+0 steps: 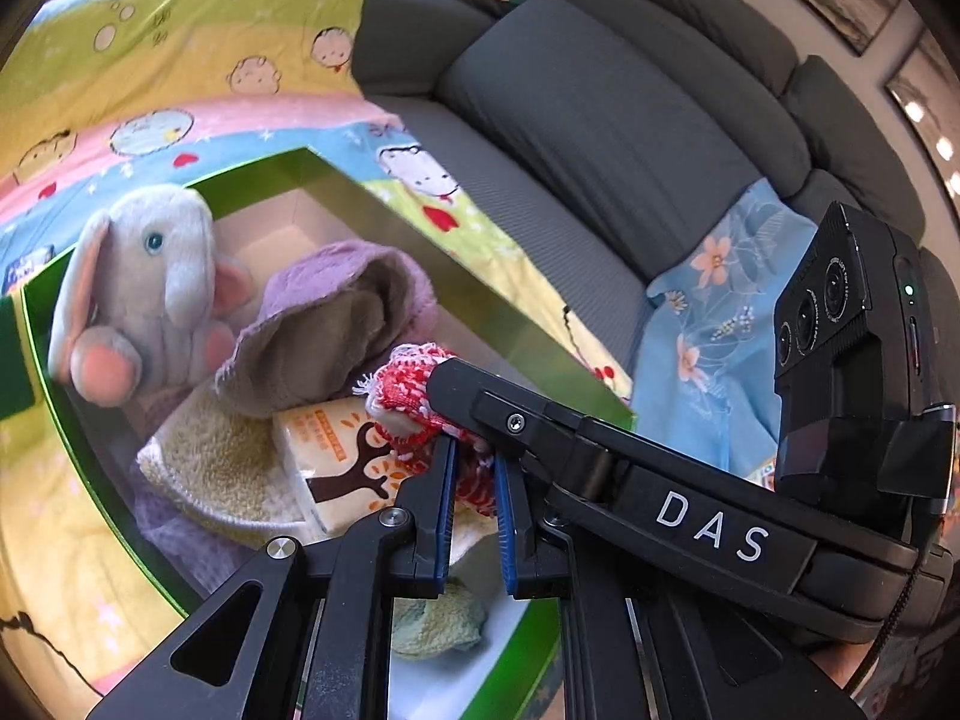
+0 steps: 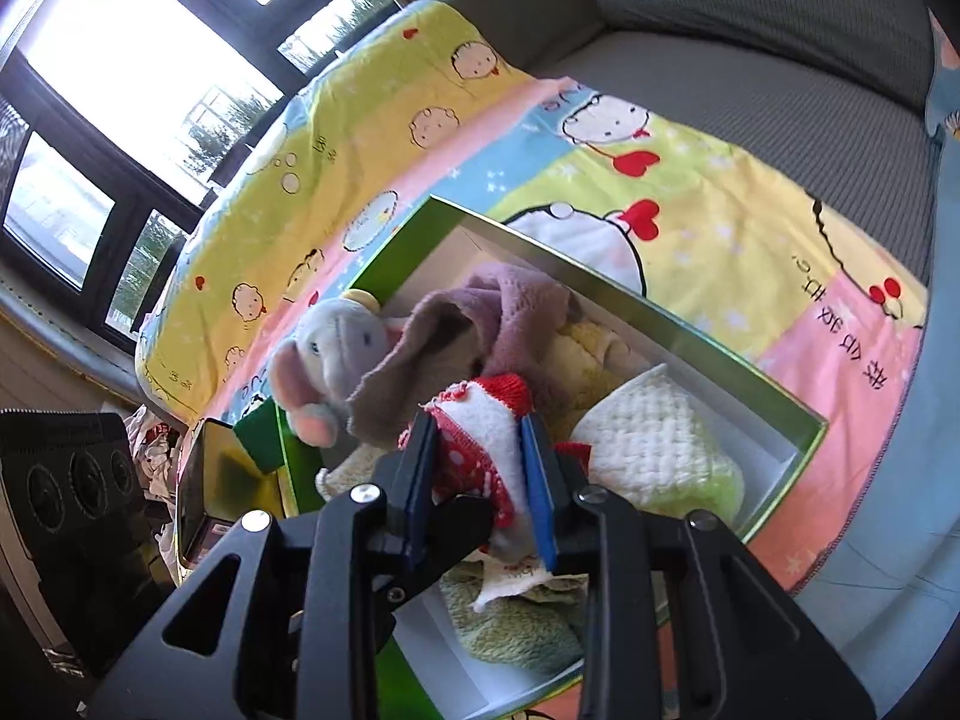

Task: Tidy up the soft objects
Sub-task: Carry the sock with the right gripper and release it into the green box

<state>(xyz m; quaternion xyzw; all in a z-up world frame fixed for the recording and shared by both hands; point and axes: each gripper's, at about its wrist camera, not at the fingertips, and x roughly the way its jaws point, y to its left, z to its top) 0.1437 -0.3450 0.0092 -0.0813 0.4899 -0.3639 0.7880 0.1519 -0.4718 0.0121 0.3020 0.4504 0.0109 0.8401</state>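
**Red-and-white cloth held over the box by both grippers**

The red-and-white knitted cloth is pinched between the nearly closed pads of the right gripper, and the left gripper is closed on the same bundle. Directly ahead and below, the green box is seen, with the grey elephant ahead to the left. The cloth is judged light, limp and non-slippery; a bunched fold is best gripped.
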